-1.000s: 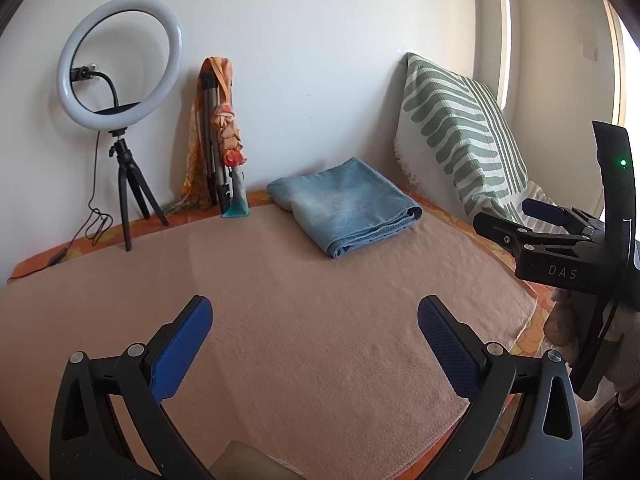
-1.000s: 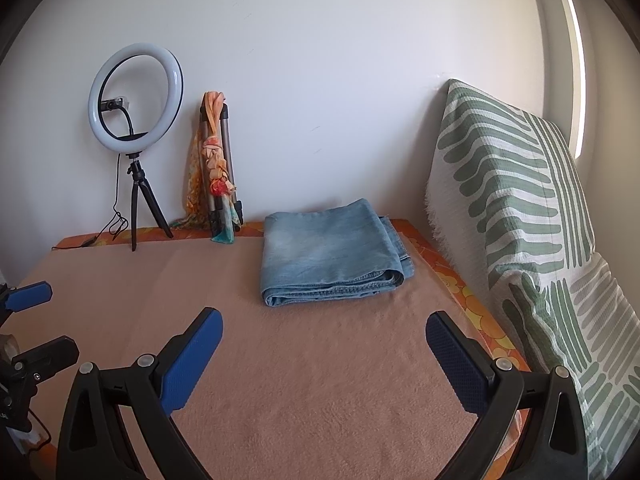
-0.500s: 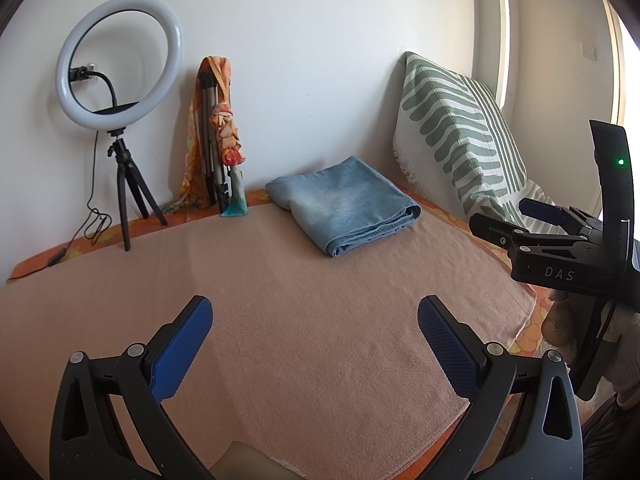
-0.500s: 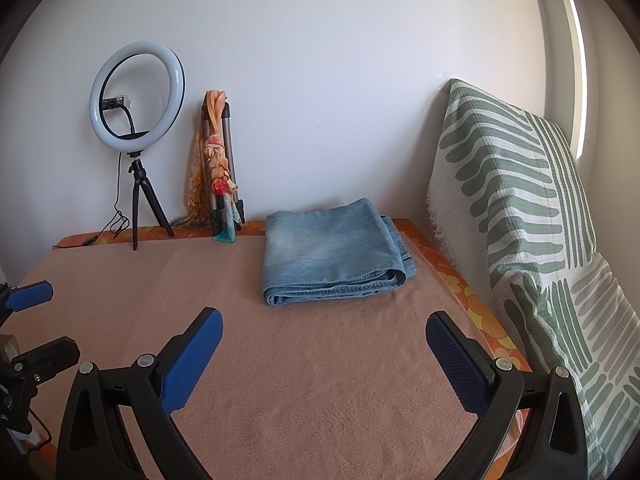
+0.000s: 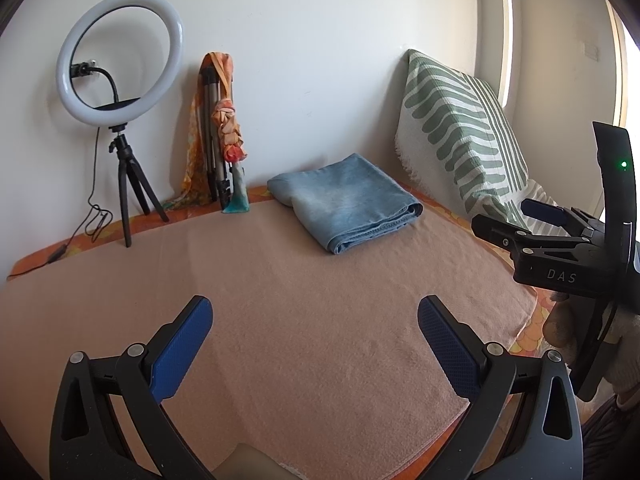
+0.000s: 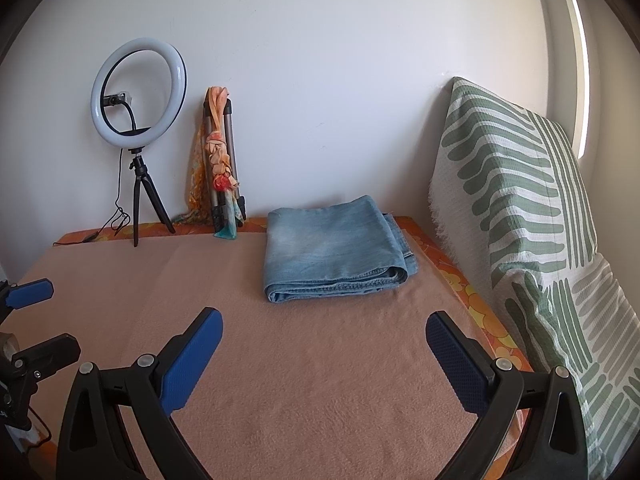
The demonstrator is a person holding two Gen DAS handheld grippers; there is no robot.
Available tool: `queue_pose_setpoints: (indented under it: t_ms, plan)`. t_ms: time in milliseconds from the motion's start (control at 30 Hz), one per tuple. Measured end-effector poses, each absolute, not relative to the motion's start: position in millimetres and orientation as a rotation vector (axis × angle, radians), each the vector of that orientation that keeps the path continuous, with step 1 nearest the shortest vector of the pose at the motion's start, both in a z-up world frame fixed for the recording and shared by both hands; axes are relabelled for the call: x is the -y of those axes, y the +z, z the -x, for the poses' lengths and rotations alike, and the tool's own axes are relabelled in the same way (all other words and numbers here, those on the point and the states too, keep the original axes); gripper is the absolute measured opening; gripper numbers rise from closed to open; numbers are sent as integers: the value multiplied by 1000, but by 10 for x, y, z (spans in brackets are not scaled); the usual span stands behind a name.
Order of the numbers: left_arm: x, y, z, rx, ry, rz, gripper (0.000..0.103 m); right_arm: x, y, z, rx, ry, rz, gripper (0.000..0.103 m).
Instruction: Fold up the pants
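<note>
A pair of light blue denim pants [image 5: 344,200] lies folded into a compact rectangle at the far side of the tan blanket [image 5: 300,320], near the wall; it also shows in the right wrist view [image 6: 336,256]. My left gripper [image 5: 314,316] is open and empty, hovering low over the near part of the blanket, well short of the pants. My right gripper [image 6: 324,332] is open and empty, also short of the pants. The right gripper shows at the right edge of the left wrist view [image 5: 540,224], and the left gripper at the left edge of the right wrist view [image 6: 32,320].
A ring light on a small tripod [image 5: 120,128] stands at the back left with its cable trailing. A folded tripod wrapped in an orange scarf [image 5: 220,140] leans on the wall. A green-and-white striped cushion [image 6: 520,220] stands along the right side. The blanket lies on an orange floral cover [image 6: 472,292].
Both grippers stay open and nearly still; the views shift only slightly. The pants have not moved.
</note>
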State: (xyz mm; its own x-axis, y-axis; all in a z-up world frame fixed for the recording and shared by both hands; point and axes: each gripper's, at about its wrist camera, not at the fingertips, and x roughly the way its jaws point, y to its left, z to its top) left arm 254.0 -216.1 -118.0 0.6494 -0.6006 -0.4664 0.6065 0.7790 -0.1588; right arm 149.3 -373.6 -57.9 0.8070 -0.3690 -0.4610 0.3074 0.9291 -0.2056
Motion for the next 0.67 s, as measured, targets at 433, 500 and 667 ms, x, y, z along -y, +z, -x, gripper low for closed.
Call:
queue_pose_setpoints:
  t_ms: [433,500,667]
  plan:
    - [2152,-1207,-2535,-543,-681,0,102,3720,-594,-1513,-526,-349,129,103]
    - [2146,-1206,-2536,-545,-684,3,102,3724,-593,-1520,-530,-346,128,103]
    - [2136,-1201,-2537,-542,-689,-6,102,3727,-601,-1532,-536,-337,124,103]
